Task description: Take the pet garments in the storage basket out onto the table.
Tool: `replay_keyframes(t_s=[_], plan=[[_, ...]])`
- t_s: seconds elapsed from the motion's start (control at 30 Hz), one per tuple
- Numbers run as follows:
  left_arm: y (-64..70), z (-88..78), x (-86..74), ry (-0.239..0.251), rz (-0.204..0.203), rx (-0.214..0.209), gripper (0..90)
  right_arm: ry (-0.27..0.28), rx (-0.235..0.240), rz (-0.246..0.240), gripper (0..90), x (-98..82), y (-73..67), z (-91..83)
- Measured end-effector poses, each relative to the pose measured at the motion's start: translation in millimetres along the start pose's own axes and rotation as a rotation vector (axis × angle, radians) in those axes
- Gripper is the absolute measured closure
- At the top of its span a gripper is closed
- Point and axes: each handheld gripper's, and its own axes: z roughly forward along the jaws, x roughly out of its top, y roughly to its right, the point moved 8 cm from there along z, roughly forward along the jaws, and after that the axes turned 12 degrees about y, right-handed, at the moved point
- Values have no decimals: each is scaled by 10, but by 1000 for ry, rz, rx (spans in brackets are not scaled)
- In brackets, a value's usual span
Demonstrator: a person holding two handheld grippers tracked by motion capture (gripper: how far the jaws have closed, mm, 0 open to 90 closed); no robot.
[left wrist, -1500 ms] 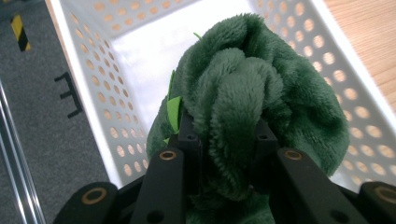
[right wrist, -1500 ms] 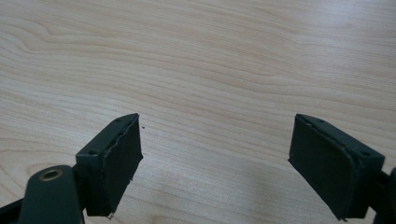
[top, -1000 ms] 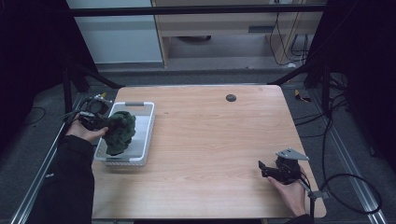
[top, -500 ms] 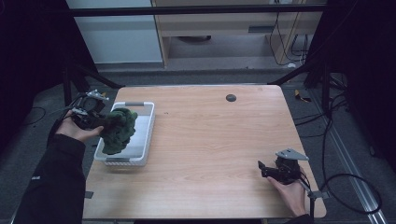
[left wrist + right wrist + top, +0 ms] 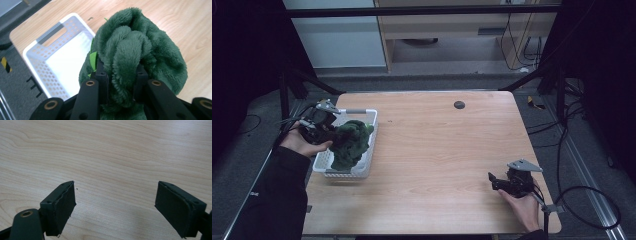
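We see a pale wooden table (image 5: 427, 165) filling the middle of the high view, with dark grey floor around it and light cabinets along the top edge of the frame. At the left of that view a dark green fleecy cloth, bunched into a soft lump (image 5: 349, 142), hangs over a white perforated plastic basket (image 5: 362, 170) that sits at the table's left edge. In the left gripper view the cloth (image 5: 135, 55) takes up the centre and right of the frame, its folds rising between the two black jaws, which are clamped on it from both sides; a bright green tag (image 5: 93, 60) sticks out at its left side. The basket (image 5: 50, 62) lies in the upper left of that frame, its slotted handle toward the top.

The left gripper (image 5: 329, 135) shows at the left of the high view, just beside the basket's upper left rim, held by the person's left hand (image 5: 299, 142) with a dark sleeve (image 5: 277, 200) running to the bottom left corner.

Well apart, in the lower right of the high view, the right gripper (image 5: 496, 181) rests low over the bare table, held by the right hand (image 5: 524, 210). In the right gripper view its jaws stand wide apart, with bare wood grain between them (image 5: 112, 202).

Near the top centre of the table lies a small dark round disc (image 5: 459, 104).
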Motion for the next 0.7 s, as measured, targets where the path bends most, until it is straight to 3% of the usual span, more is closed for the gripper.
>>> replay_keyframes(t_s=[0.17,0.2,0.7], plan=[[194,6,93,6,53,-31,725,1,1,0,165,1,-2,0],[283,23,133,13,63,-49,725,0,1,0,164,1,-2,-1],[615,203,254,-12,154,-128,725,-1,4,1,164,0,-2,-2]])
